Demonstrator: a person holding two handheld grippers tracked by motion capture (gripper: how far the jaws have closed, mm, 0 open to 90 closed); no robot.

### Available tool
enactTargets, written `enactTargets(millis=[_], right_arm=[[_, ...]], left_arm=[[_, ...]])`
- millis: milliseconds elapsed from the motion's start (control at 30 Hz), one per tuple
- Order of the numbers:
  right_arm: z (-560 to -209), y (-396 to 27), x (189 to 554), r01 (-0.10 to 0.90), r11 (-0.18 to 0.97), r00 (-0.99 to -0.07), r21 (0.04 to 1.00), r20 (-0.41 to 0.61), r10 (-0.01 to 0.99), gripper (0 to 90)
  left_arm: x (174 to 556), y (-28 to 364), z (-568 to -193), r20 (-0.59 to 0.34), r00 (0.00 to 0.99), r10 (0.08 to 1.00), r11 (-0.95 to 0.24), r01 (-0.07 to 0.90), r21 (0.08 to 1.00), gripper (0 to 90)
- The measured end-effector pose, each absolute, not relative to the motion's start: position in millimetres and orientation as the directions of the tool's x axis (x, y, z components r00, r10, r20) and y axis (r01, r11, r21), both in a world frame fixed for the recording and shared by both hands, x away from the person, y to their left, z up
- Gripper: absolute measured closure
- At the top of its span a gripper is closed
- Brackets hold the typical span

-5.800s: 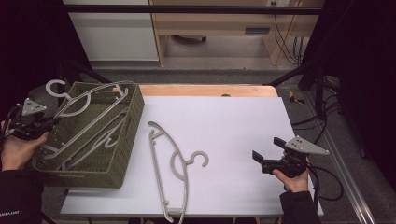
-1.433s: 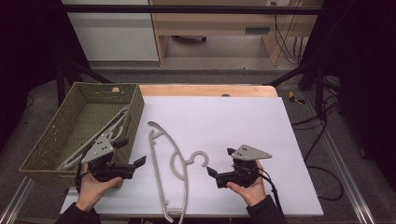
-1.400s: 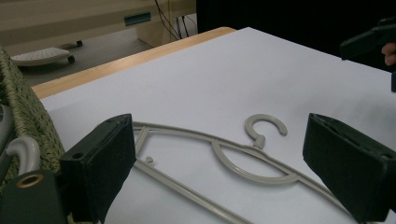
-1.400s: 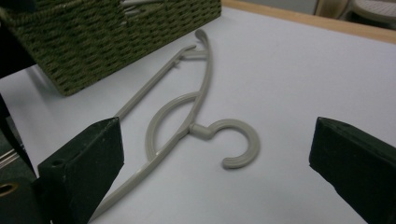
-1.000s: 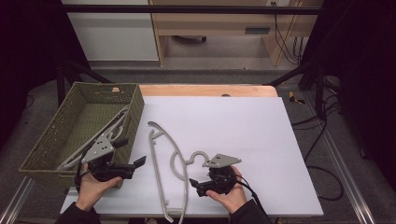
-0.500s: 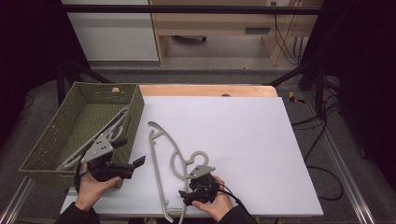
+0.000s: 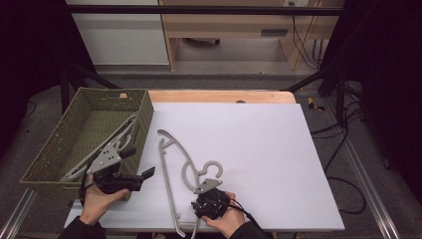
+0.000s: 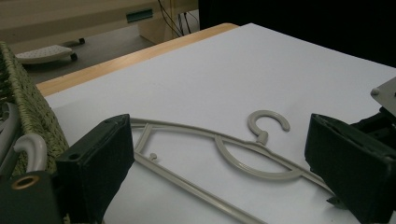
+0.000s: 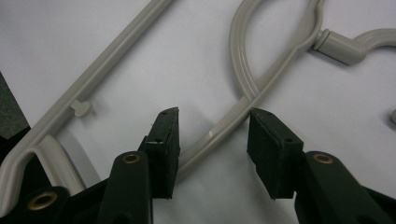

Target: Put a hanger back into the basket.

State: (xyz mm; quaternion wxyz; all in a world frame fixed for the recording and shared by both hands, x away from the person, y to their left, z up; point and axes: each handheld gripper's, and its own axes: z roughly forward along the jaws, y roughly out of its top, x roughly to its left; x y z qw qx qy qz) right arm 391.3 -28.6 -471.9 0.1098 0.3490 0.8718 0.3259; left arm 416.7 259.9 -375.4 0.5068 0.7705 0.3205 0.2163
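Hanger (image 7: pixel 181 172) lies flat on the counter (image 7: pixel 259 149) just beside the wicker basket (image 7: pixel 59 149). Right tongs (image 9: pixel 212 135), jaws just closing, straddle its shoulder bar without pinching; seat it squarely first. Left tongs (image 8: pixel 219 163) gape empty.

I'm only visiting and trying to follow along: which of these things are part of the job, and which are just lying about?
Part of the job:
- grey hanger on the table, between the right gripper jaws
- green basket with hangers inside
- left gripper, jaws open

Just lying about:
- wooden desk behind
- cables on the floor
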Motion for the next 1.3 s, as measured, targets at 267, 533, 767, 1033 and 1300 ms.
enactTargets(millis=[267, 533, 767, 1033, 1300], right_arm=[[-464, -48, 401, 0.618, 0.516, -0.704, 0.593, 0.126, 0.698, 67.4], [-457, -68, 409, 0.68, 0.501, -0.647, 0.536, 0.116, 0.754, 74.8], [-458, -79, 415, 0.682, 0.5, -0.619, 0.533, 0.057, 0.784, 72.6], [-462, -78, 416, 0.679, 0.492, -0.611, 0.546, 0.048, 0.79, 74.0], [-459, -96, 425, 0.727, 0.451, -0.575, 0.517, 0.099, 0.812, 80.8]], left_arm=[[416, 261, -374, 0.006, 0.699, 0.715, -0.277, 0.276, 0.92, 8.0], [416, 261, -375, 0.009, 0.7, 0.714, -0.284, 0.278, 0.918, 8.0], [416, 259, -376, 0.012, 0.702, 0.712, -0.291, 0.28, 0.915, 8.0], [416, 257, -377, 0.016, 0.708, 0.706, -0.301, 0.28, 0.912, 8.1], [416, 257, -377, 0.01, 0.708, 0.706, -0.296, 0.282, 0.913, 8.1]])
